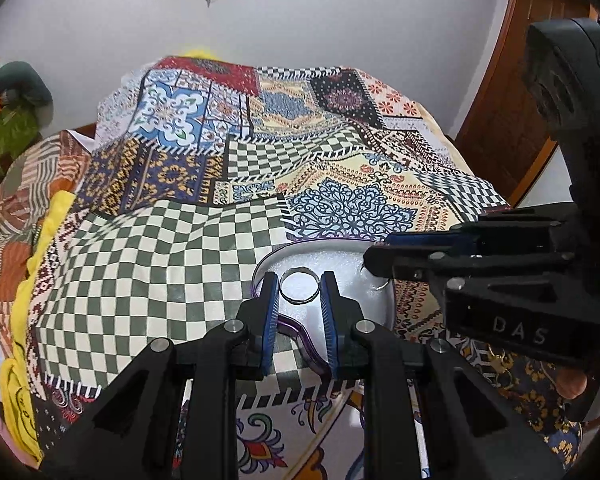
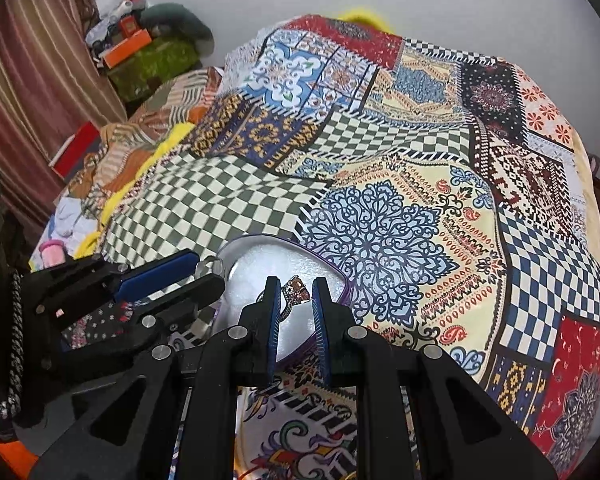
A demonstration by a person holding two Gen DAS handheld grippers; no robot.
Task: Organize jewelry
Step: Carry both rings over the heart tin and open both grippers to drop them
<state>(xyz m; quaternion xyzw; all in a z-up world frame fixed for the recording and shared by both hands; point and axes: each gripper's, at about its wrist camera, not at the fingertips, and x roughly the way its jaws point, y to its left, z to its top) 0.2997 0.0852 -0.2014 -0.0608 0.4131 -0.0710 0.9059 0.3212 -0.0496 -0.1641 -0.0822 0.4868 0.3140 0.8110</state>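
A heart-shaped box [image 1: 296, 326] with a purple rim and white foam lining lies open on the patchwork cloth. My left gripper [image 1: 299, 278] hovers over its near edge, shut on a plain silver ring [image 1: 299, 301] that stands upright between the blue pads. My right gripper [image 2: 296, 281] is over the same box [image 2: 260, 237], shut on a ring with an orange stone [image 2: 297, 285]. From the left wrist view the right gripper [image 1: 374, 258] reaches in from the right above the foam. In the right wrist view the left gripper [image 2: 208, 267] sits at the left, with the silver ring [image 2: 210, 265] at its tip.
A patterned patchwork cloth [image 1: 180, 248] covers the whole surface. Gold jewelry [image 1: 500, 362] lies on it at the lower right, near a person's fingertip [image 1: 572, 384]. A metal chain [image 2: 16, 340] hangs at the left, and a pink spool [image 2: 52, 250] and clutter lie beyond the cloth's left edge.
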